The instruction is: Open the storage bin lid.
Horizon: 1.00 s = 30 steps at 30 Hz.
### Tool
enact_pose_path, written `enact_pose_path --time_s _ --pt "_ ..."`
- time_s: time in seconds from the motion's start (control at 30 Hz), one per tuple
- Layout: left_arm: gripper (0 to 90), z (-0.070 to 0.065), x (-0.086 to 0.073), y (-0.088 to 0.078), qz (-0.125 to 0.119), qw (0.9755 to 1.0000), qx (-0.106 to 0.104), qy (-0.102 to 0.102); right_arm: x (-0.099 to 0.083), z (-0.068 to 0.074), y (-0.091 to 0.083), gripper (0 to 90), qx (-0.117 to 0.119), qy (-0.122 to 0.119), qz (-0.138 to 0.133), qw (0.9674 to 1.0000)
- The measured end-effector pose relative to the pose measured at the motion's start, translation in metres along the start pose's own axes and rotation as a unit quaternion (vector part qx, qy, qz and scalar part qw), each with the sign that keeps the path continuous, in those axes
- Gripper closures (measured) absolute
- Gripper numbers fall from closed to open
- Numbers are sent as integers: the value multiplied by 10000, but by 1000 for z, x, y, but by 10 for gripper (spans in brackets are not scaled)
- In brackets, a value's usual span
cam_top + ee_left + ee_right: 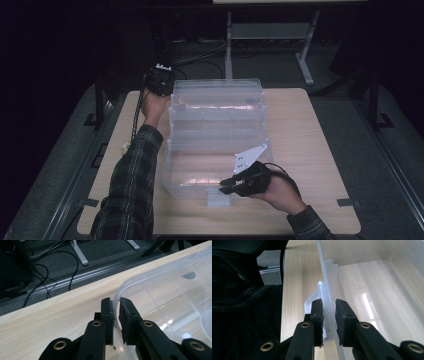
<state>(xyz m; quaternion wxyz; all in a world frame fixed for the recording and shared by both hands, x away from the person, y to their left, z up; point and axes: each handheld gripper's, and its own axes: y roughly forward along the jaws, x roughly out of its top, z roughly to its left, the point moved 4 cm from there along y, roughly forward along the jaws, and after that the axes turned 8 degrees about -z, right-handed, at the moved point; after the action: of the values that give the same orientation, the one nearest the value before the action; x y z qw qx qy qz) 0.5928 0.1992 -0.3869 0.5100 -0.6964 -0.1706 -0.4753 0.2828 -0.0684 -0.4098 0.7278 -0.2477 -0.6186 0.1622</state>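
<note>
Left gripper (116, 312) sits at the far left corner of the clear plastic bin (216, 135), jaws straddling the thin rim; a sliver of gap shows beside each pad (108, 315), so it looks barely nipped, more loose than clamped. Right gripper (329, 317) is at the near wall by the latch tab (219, 198), jaws one each side of the wall, narrow and close to the plastic; I can't tell if the pads really press it.

The bin stands in the middle of the wooden table (310, 150), long axis running away from the person, nothing visible inside it; through the clear walls you see the tabletop. Dark floor, cables (50, 270) and a white desk frame (270, 40) behind.

Handling guess: light, hollow, thin walled, so it will flex and twist if lifted by one corner. Smooth plastic, slippery under the pads, and the rim is narrow, so a shallow bite can slide off. Best hold is on the rolled rim or the moulded latch area where the wall is stiffened, two opposite ends together, as the hands sit now. Squeeze too hard and the wall bows or could crack; keep both ends level
</note>
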Motion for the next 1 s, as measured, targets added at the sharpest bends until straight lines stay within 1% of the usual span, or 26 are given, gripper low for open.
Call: enact_pose_path --time_s 0.1,0.23,0.33,0.4,0.5,0.6,0.73,0.93,1.0 --pt "802 0 1 -1 -10 10000 -14 5 0 0 0 769 4 -30 -9 10000" --pt "764 2 7 -8 -197 9998 -75 -70 0 0 0 769 4 -7 -8 10000" --pt "716 4 10 -15 -237 9997 -28 -37 0 0 0 768 7 -2 -10 10000" --pt "680 5 11 -18 -250 9997 -44 -71 0 0 0 768 5 1 -9 10000" --pt "600 6 13 -24 -235 9997 15 -14 0 0 0 769 5 -6 -10 10000" --pt "548 7 15 -31 -259 9997 25 15 0 0 0 769 8 -4 -10 10000" --pt "472 8 18 -40 -212 9998 30 16 0 0 0 768 3 -4 -13 10000" --pt "376 8 18 -52 -2 10000 72 69 0 0 0 768 7 -4 -13 10000" --pt "369 9 19 -58 11 9999 99 95 0 0 0 768 7 -4 -12 10000"
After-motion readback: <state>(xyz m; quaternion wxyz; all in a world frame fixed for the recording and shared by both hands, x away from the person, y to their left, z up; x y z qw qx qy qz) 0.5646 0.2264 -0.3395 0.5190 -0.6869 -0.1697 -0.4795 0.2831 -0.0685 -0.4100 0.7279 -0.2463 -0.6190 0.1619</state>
